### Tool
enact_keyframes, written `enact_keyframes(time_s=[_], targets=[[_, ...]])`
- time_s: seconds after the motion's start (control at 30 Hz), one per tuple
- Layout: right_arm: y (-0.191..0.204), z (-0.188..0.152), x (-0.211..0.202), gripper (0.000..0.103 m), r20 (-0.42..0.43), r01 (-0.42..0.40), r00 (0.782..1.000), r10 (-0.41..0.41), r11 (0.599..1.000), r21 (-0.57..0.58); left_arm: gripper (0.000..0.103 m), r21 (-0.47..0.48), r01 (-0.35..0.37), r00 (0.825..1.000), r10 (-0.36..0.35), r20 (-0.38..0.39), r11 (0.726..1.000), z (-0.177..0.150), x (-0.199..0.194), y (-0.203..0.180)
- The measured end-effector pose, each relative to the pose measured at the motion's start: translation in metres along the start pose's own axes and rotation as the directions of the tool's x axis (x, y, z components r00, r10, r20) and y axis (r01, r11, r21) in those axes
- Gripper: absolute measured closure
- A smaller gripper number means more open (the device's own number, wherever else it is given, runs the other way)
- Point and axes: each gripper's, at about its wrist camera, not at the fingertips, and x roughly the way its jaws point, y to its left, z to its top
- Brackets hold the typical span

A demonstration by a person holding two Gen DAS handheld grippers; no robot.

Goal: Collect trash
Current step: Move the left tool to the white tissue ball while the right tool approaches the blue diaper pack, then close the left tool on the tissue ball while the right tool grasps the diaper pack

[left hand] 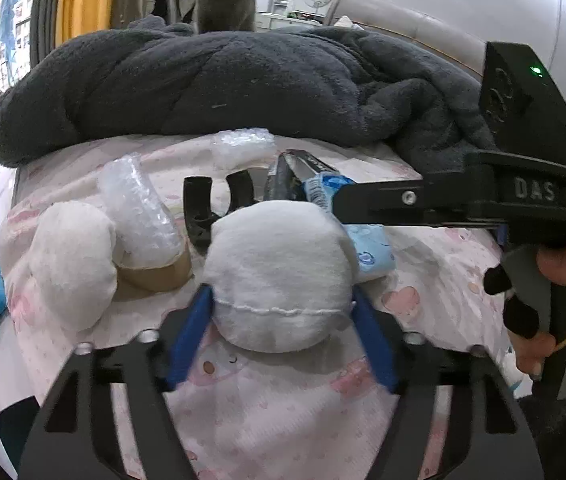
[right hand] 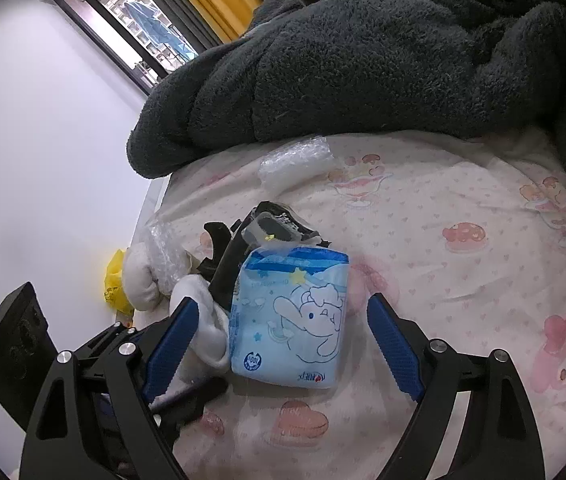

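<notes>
Trash on the bed, both tongs down among it

From the left wrist we see our left tongs pressing their blue pads against a round white cloth wad on the pink patterned bedsheet, bubble wrap lying just beside it. From the right wrist our right tongs stand open around a light-blue cartoon tissue pack, pads apart from it, below a dark grey fleece blanket.
</notes>
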Motion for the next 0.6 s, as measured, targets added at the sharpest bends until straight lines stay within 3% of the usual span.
enact_keyframes(time_s=[0.23, 0.5, 0.6], targets=[[-0.003, -0.005, 0.001, 0.016, 0.004, 0.005, 1.0, -0.005, 1.0, 0.014, 0.047, -0.086, 0.042, 0.999, -0.039, 0.028, 0.995, -0.005, -0.011, 0.009], [0.011, -0.009, 0.008, 0.016, 0.01, 0.033, 0.999, -0.033, 0.999, -0.006, 0.05, -0.078, -0.018, 0.998, 0.023, 0.064, 0.997, -0.01, -0.038, 0.011], [0.021, -0.012, 0.014, 0.019, -0.004, 0.081, 0.997, -0.081, 0.996, -0.045, 0.05, -0.074, -0.04, 0.997, 0.045, 0.07, 0.996, -0.013, -0.047, 0.014]])
